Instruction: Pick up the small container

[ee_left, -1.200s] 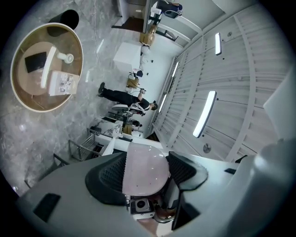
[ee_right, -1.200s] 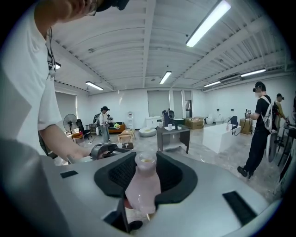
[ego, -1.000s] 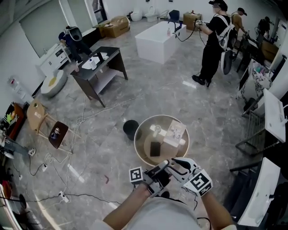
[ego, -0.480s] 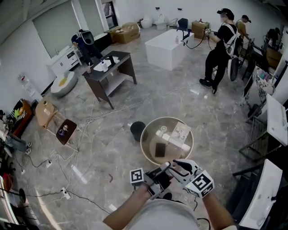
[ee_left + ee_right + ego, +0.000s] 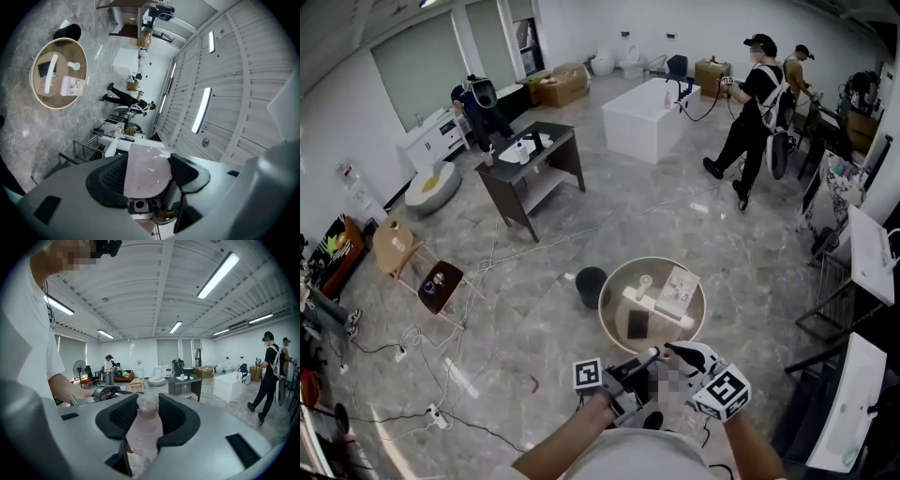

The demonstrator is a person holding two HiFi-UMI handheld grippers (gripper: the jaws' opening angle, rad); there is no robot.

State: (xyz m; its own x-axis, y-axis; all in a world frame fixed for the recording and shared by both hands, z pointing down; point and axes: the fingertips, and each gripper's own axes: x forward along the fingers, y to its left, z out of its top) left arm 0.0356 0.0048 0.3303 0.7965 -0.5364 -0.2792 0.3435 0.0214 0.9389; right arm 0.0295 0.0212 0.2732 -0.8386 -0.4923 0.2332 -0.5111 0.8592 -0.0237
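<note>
- Leftmost, the left claw [image 5: 639,362] [image 5: 149,159] is clenched on the small container [image 5: 146,174] [image 5: 144,427] — a pale pink, see-through bottle whose rounded end fills the gap between the two black pads and touches both
- Far up and to the left of that claw in the left gripper view lies a round table [image 5: 33,79] [image 5: 603,305] carrying a white card [image 5: 72,86], a dark slab [image 5: 44,69] and a small white cup [image 5: 72,65]; a black bin [image 5: 67,32] stands just beside its rim
- Seen from the head view, the two claws meet tip to tip close to the person's body, with the round table on the floor just beyond their tips
- Rightward, the right claw [image 5: 679,352] [image 5: 147,399] grips the same small container, whose capped neck pokes up between the pads — the body is pressed on both sides
- Beyond that claw stands a dark desk [image 5: 185,383], further right a white block [image 5: 229,383], and at the far right a person in black [image 5: 268,376] mid-stride
</note>
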